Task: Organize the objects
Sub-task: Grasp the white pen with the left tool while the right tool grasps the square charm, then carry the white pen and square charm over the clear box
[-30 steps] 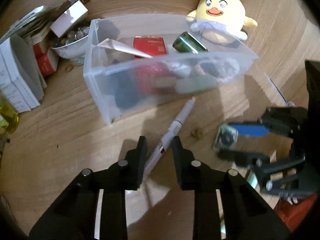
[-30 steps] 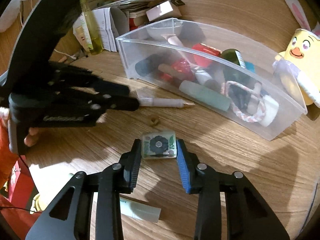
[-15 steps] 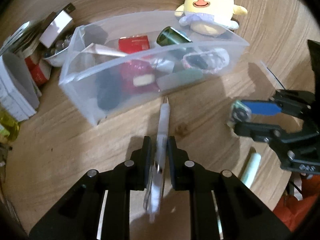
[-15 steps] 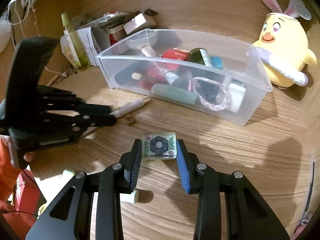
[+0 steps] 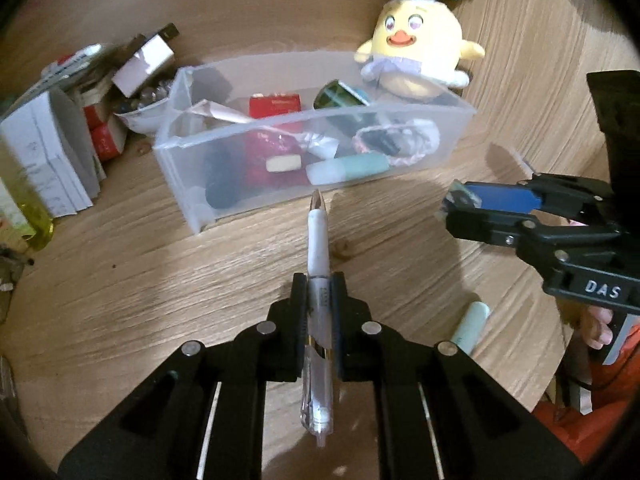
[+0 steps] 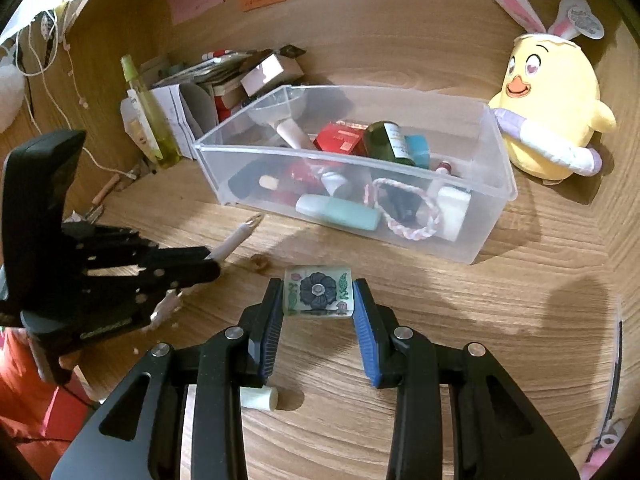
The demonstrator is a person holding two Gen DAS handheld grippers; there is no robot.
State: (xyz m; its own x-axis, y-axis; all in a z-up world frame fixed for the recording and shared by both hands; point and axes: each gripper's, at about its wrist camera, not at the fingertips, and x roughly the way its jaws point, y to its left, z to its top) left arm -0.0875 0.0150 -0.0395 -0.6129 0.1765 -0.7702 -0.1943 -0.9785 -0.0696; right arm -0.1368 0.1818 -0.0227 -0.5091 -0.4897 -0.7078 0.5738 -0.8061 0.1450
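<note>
Now clamped in left hand-held gripper (image 5: pixel 319 294): white-and-clear plastic pen (image 5: pixel 318 248), long axis pointing straight ahead at clear plastic bin (image 5: pixel 316 196) mid-table. Likewise gripped in right hand-held gripper (image 6: pixel 318 300): pale flower-printed tile (image 6: pixel 318 291), equally short of bin's near wall.

bare tabletop (image 6: pixel 460 320) before bin (image 6: pixel 400 240), plush (image 6: pixel 552 120) beside

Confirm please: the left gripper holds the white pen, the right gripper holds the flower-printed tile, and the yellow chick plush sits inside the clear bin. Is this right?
One detail is wrong. The yellow chick plush sits outside the clear bin, on the table beside its end wall, as the right wrist view shows. The rest holds: the left gripper holds the white pen, and the right gripper holds the flower-printed tile.
</note>
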